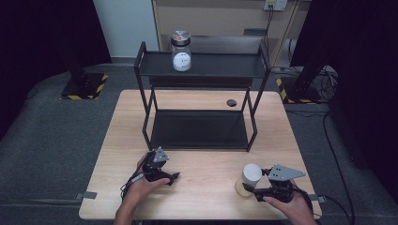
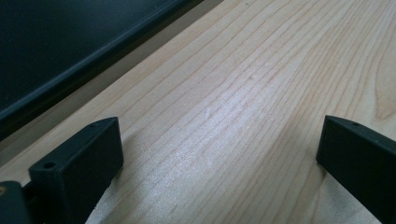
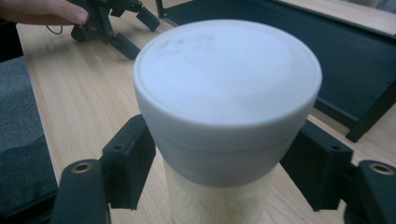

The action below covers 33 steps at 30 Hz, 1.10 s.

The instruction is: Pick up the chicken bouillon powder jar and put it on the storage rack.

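The black two-level rack [image 1: 202, 105] stands at the middle of the wooden table [image 1: 112, 154]. A glass jar with a metal lid [image 1: 180, 51] is seen on its top shelf, with something white and round inside.

The white-lidded jar [image 3: 226, 107], pale below, is squeezed just under its lid by the right gripper [image 1: 256, 189] at the table's near right. It could be tipped if lifted crooked.

The left gripper [image 2: 219, 154] is spread wide over bare wood; nothing is held.

Rack [image 1: 202, 117] blocks mid-table; front strip seems passable beside canister [image 1: 248, 179].
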Available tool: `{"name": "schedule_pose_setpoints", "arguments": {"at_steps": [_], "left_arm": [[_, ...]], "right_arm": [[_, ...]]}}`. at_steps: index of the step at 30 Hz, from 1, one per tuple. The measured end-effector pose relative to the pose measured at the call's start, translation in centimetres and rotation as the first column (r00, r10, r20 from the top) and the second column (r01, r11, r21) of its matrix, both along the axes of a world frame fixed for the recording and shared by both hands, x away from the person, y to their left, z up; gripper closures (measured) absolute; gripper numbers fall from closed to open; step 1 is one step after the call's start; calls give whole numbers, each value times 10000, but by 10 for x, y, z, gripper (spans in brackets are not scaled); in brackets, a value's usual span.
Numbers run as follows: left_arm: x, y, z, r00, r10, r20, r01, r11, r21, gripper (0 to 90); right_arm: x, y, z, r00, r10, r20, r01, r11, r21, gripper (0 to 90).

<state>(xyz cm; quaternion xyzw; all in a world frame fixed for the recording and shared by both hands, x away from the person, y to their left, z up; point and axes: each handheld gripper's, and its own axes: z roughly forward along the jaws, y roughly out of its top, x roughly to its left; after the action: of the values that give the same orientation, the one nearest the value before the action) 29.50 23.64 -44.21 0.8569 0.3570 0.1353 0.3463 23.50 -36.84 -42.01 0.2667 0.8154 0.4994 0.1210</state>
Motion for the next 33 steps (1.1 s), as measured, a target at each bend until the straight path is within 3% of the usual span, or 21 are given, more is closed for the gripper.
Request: {"name": "schedule_pose_setpoints", "arguments": {"at_steps": [16, 21, 26, 33], "left_arm": [[0, 0, 0, 10000, 25, 1, -25, 10000, 5, 0], [-1, -1, 0, 10000, 54, 3, -54, 10000, 6, 0], [-1, -2, 0, 10000, 93, 10, -93, 10000, 16, 0], [-2, -2, 0, 9999, 106, 9, -106, 9999, 10, 0]], "right_arm": [[-4, 1, 0, 9987, 66, 510, -57, 9998, -174, 360], [0, -3, 2, 9989, 228, 420, -236, 9995, 193, 360], [14, -5, 11, 9959, 710, 566, -728, 9969, 299, 361], [49, 3, 27, 9859, 1552, 629, -1578, 9867, 384, 361]]}}
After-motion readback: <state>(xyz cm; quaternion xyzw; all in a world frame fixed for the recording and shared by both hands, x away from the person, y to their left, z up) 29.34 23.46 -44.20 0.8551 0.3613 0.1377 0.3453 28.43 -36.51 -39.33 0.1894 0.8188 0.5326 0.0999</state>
